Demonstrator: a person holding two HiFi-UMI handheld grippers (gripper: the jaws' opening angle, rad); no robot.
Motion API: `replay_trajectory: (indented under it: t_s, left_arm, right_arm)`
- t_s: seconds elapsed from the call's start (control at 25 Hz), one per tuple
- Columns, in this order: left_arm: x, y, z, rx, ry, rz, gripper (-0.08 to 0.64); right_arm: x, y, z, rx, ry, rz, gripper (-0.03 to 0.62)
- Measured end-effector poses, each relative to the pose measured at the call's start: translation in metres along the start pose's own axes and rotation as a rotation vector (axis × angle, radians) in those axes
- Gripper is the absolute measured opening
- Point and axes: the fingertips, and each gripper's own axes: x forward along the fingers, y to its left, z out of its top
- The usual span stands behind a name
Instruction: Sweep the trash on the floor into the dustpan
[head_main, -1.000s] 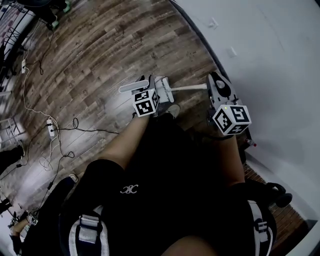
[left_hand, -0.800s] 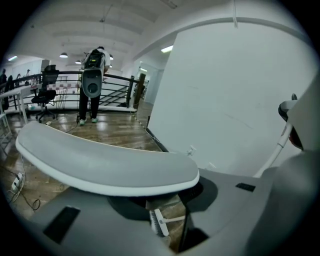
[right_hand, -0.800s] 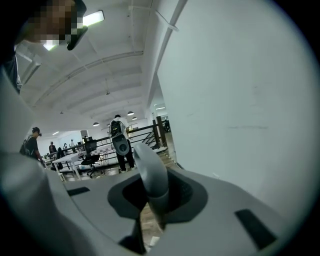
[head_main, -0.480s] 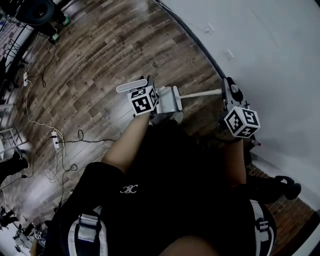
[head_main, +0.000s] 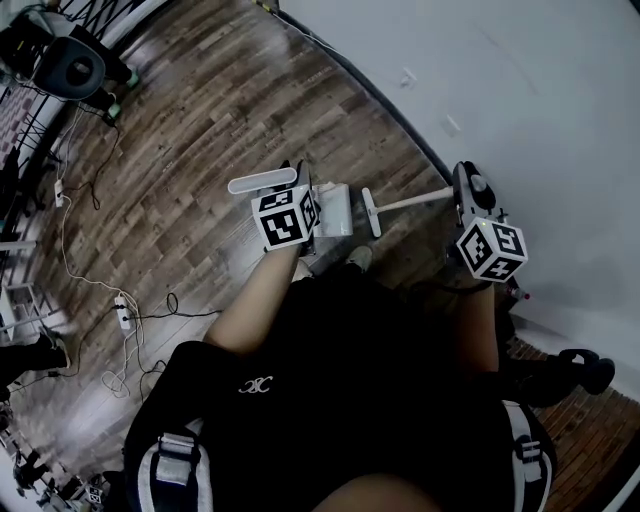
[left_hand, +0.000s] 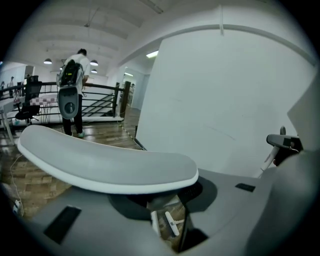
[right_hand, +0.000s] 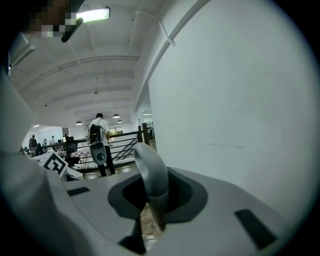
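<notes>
My left gripper (head_main: 290, 197) is shut on the long grey-and-white dustpan handle (head_main: 262, 181), which lies across its jaws in the left gripper view (left_hand: 107, 162). The white dustpan (head_main: 335, 208) hangs below it over the wooden floor. My right gripper (head_main: 468, 205) is shut on the grey top of the broom handle (right_hand: 150, 175). The white broom stick (head_main: 410, 203) slants down to the small broom head (head_main: 370, 212), just right of the dustpan and also seen between the left jaws (left_hand: 172, 223). No trash shows in any view.
A white wall (head_main: 520, 100) with a dark baseboard (head_main: 390, 105) runs close on the right. Cables and a power strip (head_main: 125, 315) lie on the floor (head_main: 200, 110) at the left. A person with a backpack (left_hand: 72, 90) stands by a railing (left_hand: 102, 102) farther off.
The view has swung so more wall and far floor show. The broom head has drawn a little to the right, away from the dustpan. Both grippers keep their hold.
</notes>
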Motion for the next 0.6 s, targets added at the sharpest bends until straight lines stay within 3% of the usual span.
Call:
replay_trajectory:
  t_s: [0.6]
  left_arm:
    - [-0.016, -0.032, 0.064, 0.226, -0.104, -0.026, 0.094]
  right_arm:
    - [0.018, 0.002, 0.01, 0.004, -0.019, -0.057, 0.061]
